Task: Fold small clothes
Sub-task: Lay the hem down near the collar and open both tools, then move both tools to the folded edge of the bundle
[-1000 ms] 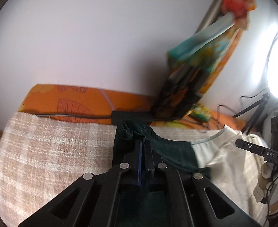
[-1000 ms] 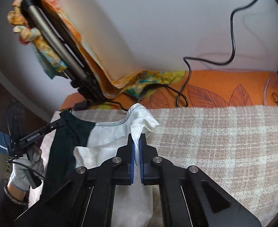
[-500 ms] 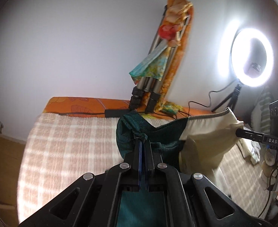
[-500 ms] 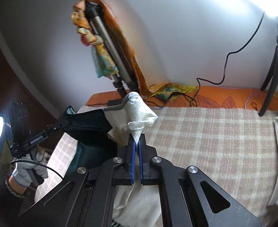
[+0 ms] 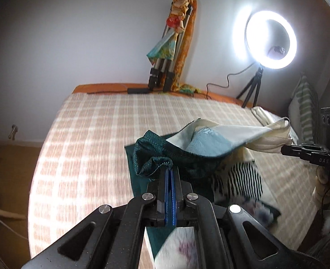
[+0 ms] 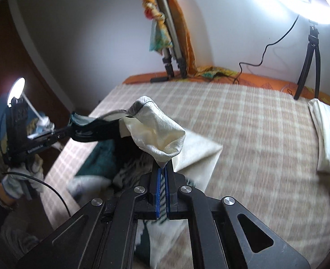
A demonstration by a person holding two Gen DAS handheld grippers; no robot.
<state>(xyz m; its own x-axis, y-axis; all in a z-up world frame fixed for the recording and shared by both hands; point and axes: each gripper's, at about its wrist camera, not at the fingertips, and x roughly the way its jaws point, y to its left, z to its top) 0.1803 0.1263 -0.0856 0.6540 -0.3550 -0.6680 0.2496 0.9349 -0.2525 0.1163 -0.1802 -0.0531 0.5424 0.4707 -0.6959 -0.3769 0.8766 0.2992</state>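
A small garment, dark green on one side [image 5: 152, 154] and cream on the other [image 6: 158, 134], hangs stretched between both grippers above the checked bed cover [image 5: 93, 134]. My left gripper [image 5: 169, 170] is shut on a bunched green corner. My right gripper [image 6: 162, 169] is shut on a cream corner. The garment's lower part, with a black-and-white striped patch [image 5: 239, 177], trails down onto the bed. In the left wrist view the right gripper [image 5: 287, 149] shows at the right edge; in the right wrist view the left gripper [image 6: 71, 131] shows at the left, in a gloved hand [image 6: 19, 179].
A folded tripod draped with a colourful cloth [image 5: 173, 42] leans on the wall at the bed's far edge. A lit ring light on a small tripod [image 5: 270, 38] stands at the far right corner. A cream cloth [image 6: 328, 143] lies at the bed's right side. Cables run along the orange edge [image 6: 254, 78].
Both grippers have pulled back from the wall and risen, carrying the garment; more of the bed and the ring light now show. The garment hangs more stretched between them.
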